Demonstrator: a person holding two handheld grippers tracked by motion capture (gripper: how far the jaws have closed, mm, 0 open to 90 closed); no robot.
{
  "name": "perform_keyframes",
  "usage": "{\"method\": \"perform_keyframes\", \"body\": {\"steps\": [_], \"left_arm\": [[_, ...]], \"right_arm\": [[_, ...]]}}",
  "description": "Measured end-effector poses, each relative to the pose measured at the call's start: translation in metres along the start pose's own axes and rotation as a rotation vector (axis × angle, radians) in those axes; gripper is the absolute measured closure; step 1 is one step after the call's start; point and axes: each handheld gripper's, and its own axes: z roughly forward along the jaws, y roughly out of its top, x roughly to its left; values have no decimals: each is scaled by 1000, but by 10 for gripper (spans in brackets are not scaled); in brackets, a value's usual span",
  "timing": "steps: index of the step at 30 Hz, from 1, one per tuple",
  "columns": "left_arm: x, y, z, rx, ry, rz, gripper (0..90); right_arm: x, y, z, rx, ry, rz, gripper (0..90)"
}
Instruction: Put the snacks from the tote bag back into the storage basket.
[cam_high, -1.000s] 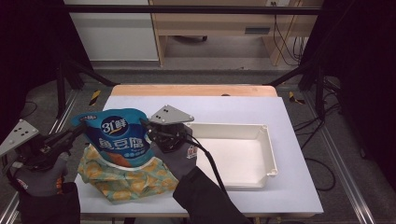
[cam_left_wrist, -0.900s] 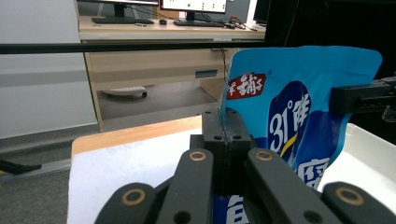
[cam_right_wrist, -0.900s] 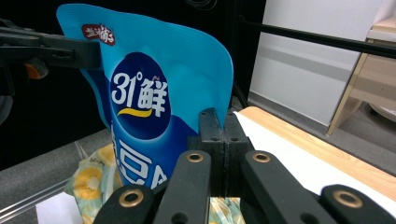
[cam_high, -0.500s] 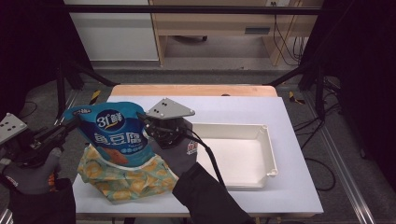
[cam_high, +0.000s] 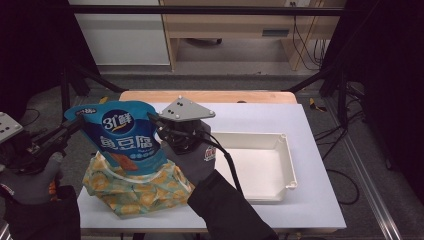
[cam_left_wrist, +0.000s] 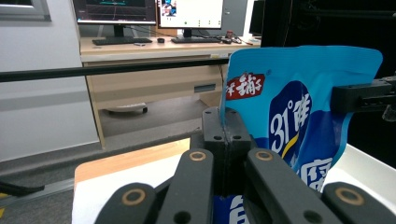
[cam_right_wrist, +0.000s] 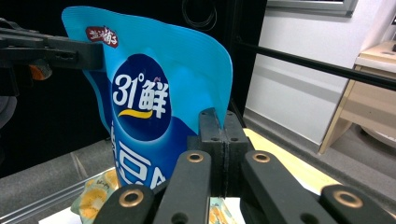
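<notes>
A blue snack pouch (cam_high: 122, 135) with white lettering hangs upright above the table, stretched between both grippers. My left gripper (cam_high: 76, 121) is shut on its upper left edge, and my right gripper (cam_high: 153, 120) is shut on its upper right edge. In the left gripper view the jaws (cam_left_wrist: 224, 133) pinch the edge of the pouch (cam_left_wrist: 289, 107), and the other gripper (cam_left_wrist: 362, 95) grips the far side. In the right gripper view the jaws (cam_right_wrist: 223, 128) clamp the pouch (cam_right_wrist: 154, 93), with the left gripper (cam_right_wrist: 51, 52) at its far corner.
A crumpled yellow patterned bag (cam_high: 135, 192) lies on the white table (cam_high: 310, 200) right under the pouch. A shallow white tray (cam_high: 289, 165) stands to the right of my right hand. A black bar (cam_high: 200, 10) crosses behind the table.
Both grippers have risen together, and the blue pouch has gone up with them, higher above the yellow bag.
</notes>
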Motion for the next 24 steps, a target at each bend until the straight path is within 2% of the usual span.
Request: {"method": "perform_keyframes", "body": {"steps": [12, 24], "left_arm": [[-11, 12, 5, -10, -17, 12, 900], [-27, 20, 16, -16, -41, 27, 900]], "right_arm": [[-6, 8, -14, -17, -15, -7, 900], [-18, 10, -30, -28, -39, -3, 900]]}}
